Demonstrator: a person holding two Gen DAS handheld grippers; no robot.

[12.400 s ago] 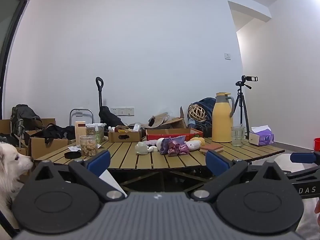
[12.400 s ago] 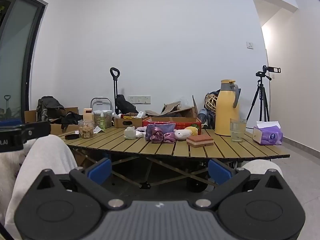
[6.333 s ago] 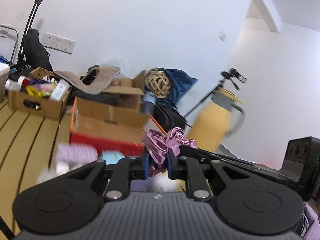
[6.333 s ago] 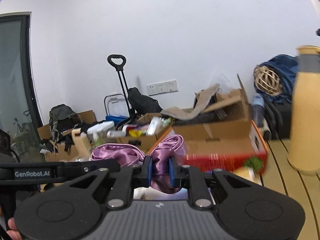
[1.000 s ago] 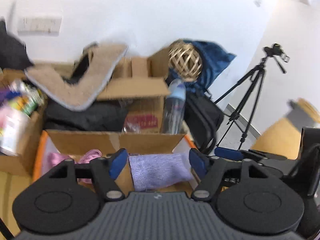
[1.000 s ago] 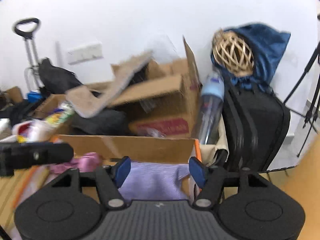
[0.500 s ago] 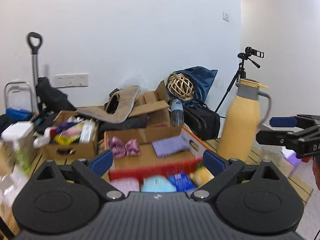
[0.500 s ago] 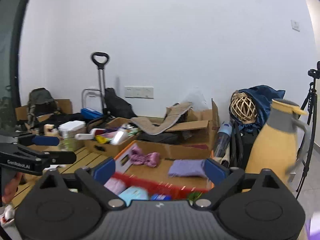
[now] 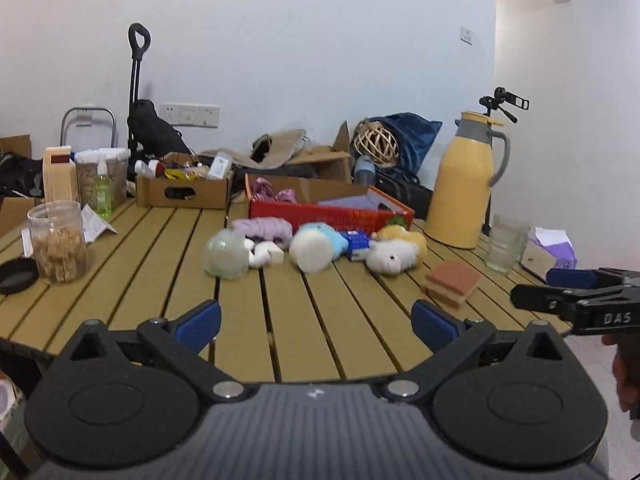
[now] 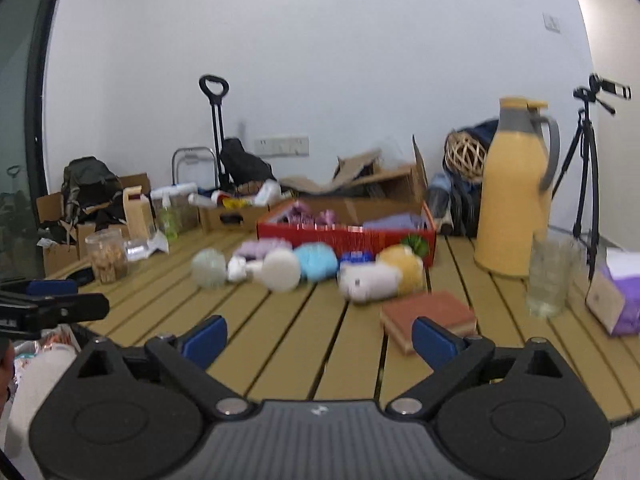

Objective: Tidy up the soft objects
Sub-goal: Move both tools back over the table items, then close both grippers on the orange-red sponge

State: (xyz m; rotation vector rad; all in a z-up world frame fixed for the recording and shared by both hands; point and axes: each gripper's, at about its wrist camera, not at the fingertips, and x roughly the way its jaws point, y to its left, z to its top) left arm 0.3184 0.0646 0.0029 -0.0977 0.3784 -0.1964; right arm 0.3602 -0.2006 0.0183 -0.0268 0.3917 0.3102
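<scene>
Both grippers are hanging back at the near edge of the slatted table [image 9: 248,320], left gripper [image 9: 316,322] and right gripper [image 10: 320,338] both spread wide, gripping nothing. Soft toys [image 9: 316,246] are sitting in a row around 12 o'clock, just in front of the red box [image 9: 328,213], which is holding a purple cloth [image 9: 352,201] and pink scrunchie [image 9: 268,191]. Sponge [image 10: 430,314] is lying at 1 o'clock

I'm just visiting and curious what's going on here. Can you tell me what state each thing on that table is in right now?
Left tongs: open, empty.
Right tongs: open, empty.
Red box: open-topped, pink cloth and purple cloth inside.
Soft toys: lying on the table, outside the box.
Yellow jug: upright, lid shut.
Glass: upright.
Jar: upright, partly filled, its black lid beside it.
Sponge: lying flat.
</scene>
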